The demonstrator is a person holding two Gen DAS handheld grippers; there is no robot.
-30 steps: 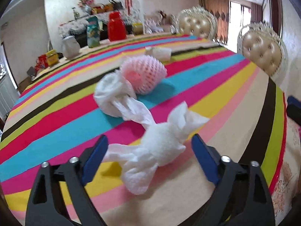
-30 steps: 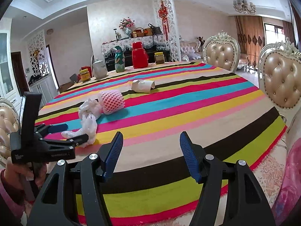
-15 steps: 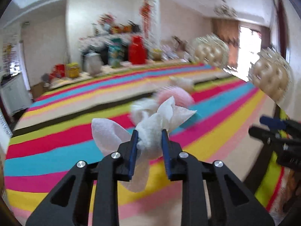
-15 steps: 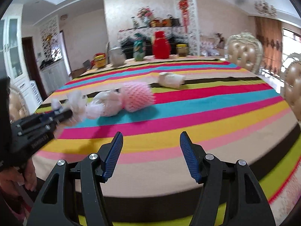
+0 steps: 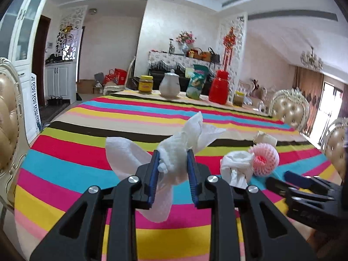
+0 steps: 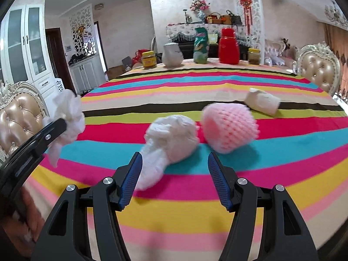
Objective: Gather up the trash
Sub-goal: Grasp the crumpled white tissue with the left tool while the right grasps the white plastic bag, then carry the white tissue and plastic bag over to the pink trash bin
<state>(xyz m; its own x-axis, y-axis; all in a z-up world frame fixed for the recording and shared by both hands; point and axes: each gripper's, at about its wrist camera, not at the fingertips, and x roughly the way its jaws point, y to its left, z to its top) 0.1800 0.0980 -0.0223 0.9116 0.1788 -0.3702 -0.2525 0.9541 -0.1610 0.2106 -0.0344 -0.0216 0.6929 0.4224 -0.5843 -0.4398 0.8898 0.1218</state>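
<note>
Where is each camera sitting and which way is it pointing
Left wrist: on the left tongs, facing across the striped table to the sideboard; they clamp a crumpled tissue; the right tongs show at the right edge.
Right wrist: on the right tongs, open, aimed at a white wad beside the pink foam net; the left tongs with the tissue show at the left.
Shared: wad, net, red jug.

A: Where do the views look from?
B: Both look low along their fingers over the striped tablecloth [image 5: 71, 152] toward the sideboard [image 6: 187, 29], sharing the pink foam net [image 6: 229, 127].
</note>
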